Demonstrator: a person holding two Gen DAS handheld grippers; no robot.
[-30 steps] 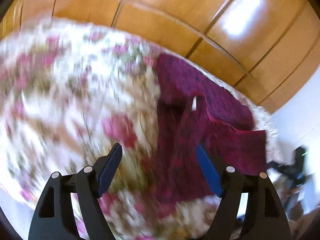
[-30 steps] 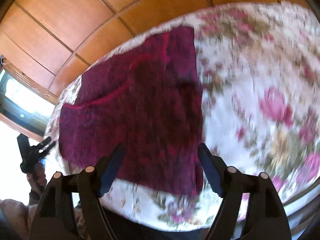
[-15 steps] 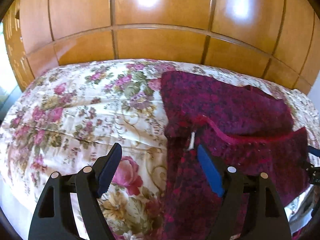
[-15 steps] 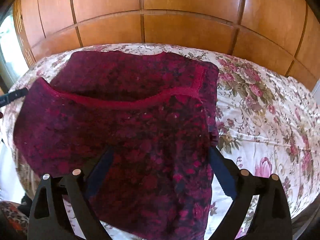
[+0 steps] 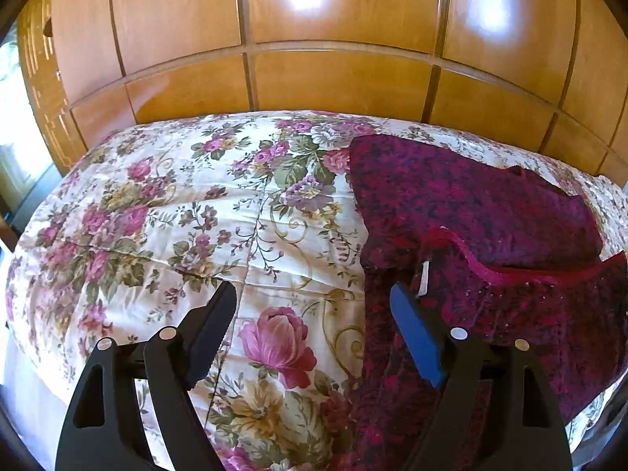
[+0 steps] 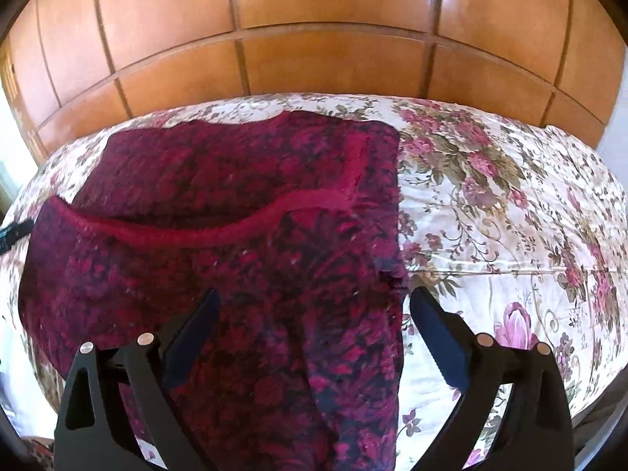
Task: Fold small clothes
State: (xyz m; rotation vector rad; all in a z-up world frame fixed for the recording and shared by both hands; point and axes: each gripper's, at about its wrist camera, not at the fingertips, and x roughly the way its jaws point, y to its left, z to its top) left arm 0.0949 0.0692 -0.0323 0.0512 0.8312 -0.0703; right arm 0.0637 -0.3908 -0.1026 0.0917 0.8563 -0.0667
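A dark red patterned garment (image 5: 463,212) with a plain red band (image 6: 235,227) lies partly folded on the floral bedspread (image 5: 176,212); it fills the left and middle of the right wrist view (image 6: 219,274). A small white tag (image 5: 425,279) shows at its left edge. My left gripper (image 5: 314,306) is open and empty above the garment's left edge. My right gripper (image 6: 314,314) is open and empty above the garment's right edge.
A wooden panelled wall (image 5: 333,39) stands behind the bed. The bedspread (image 6: 510,216) stretches right of the garment. A bright window area (image 5: 11,117) is at the far left. The tip of the other gripper (image 6: 11,231) shows at the left edge.
Both grippers have swung to level views facing the wall and moved a little forward and lower over the garment's edges. The garment has not moved. Both stay open.
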